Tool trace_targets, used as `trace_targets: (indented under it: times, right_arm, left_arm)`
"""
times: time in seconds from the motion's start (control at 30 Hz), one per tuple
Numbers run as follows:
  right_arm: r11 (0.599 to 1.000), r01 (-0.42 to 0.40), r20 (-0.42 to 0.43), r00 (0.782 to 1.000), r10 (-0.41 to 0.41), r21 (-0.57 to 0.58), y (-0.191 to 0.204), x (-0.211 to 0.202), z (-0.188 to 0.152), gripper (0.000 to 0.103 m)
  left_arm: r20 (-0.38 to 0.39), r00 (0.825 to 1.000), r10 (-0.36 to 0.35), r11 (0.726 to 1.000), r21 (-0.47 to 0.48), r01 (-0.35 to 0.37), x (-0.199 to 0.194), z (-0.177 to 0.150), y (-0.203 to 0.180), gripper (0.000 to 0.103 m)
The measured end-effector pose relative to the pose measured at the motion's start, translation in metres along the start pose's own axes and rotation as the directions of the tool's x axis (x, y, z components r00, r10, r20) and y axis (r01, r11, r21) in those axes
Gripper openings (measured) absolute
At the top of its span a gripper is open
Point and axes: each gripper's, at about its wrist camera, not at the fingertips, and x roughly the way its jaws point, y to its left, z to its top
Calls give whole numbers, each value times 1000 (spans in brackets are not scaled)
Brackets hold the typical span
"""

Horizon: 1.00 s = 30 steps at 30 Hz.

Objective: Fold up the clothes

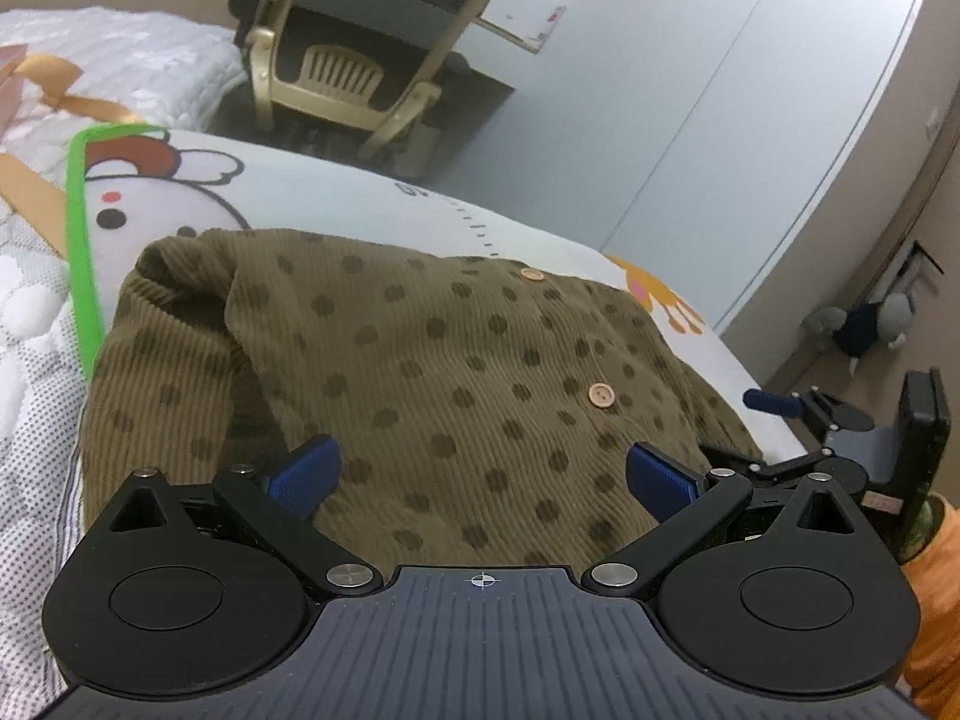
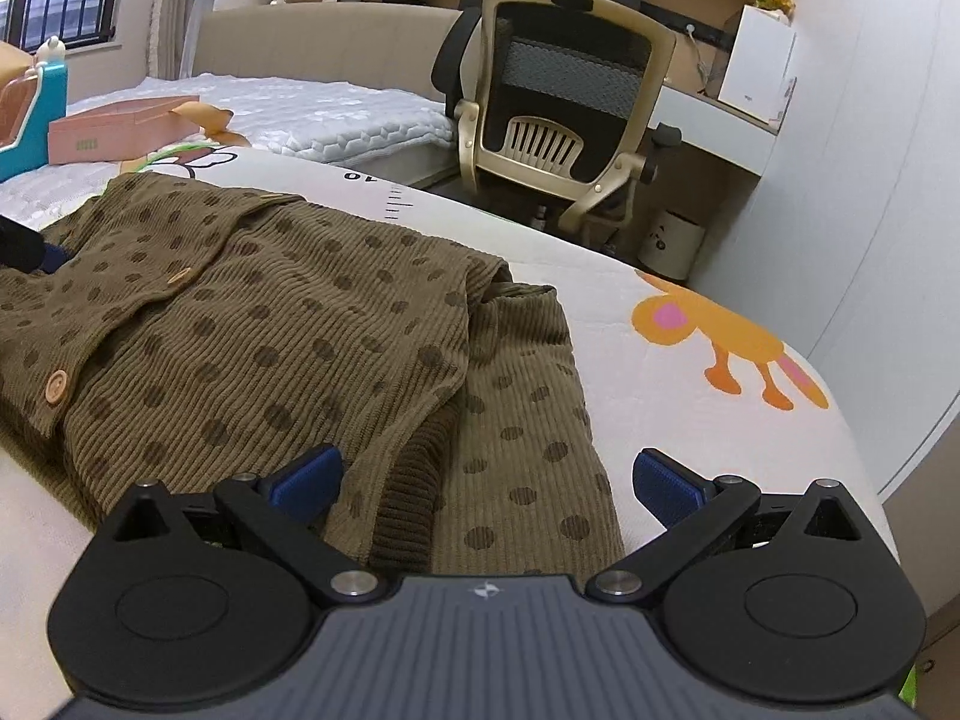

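Observation:
A brown dotted cardigan (image 1: pixel 432 360) with pale round buttons lies spread on a white cartoon-print mat (image 1: pixel 336 192) on the bed. My left gripper (image 1: pixel 483 477) hovers open just above its near part, blue pads wide apart, nothing between them. In the right wrist view the same cardigan (image 2: pixel 252 330) fills the left and centre, with one sleeve (image 2: pixel 528 420) lying along its right side. My right gripper (image 2: pixel 486 477) is open over the ribbed hem and that sleeve. The right gripper (image 1: pixel 840 438) also shows at the right edge of the left wrist view, beside the cardigan.
An office chair (image 2: pixel 570 102) stands beyond the bed's far edge, next to a white desk (image 2: pixel 708 114). A pink box (image 2: pixel 120 129) and a teal object (image 2: pixel 36 114) sit on the quilted cover at the left. White wardrobe doors (image 1: pixel 690 90) run along the right. Orange cloth (image 1: pixel 936 588) shows at the right edge.

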Motion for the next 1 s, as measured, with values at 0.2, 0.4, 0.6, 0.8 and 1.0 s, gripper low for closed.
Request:
trace_targets:
  times: [0.2, 0.4, 0.6, 0.8, 1.0]
  right_arm:
    - [1000, -7, -2, 1000, 7, 11, 0, 4, 2, 103]
    - [971, -111, -90, 987, 133, 210, -29, 15, 3, 103]
    - [978, -138, 3, 990, 139, 155, -23, 11, 42, 103]
    - [997, -14, -14, 1000, 15, 81, 6, 73, 94, 103]
    - [997, 52, -98, 994, -46, 59, 16, 120, 93, 103]
  left_arm:
    - [74, 996, 44, 998, 39, -47, 4, 43, -26, 103]
    - [-45, 955, 292, 956, 17, -292, 59, 49, -18, 103]
    - [-23, 940, 340, 928, 171, -332, 61, 29, -32, 103]
    - [-29, 956, 291, 943, 178, -281, 57, 27, -26, 103]
    - [-26, 984, 178, 979, 108, -174, 32, 32, -6, 103]
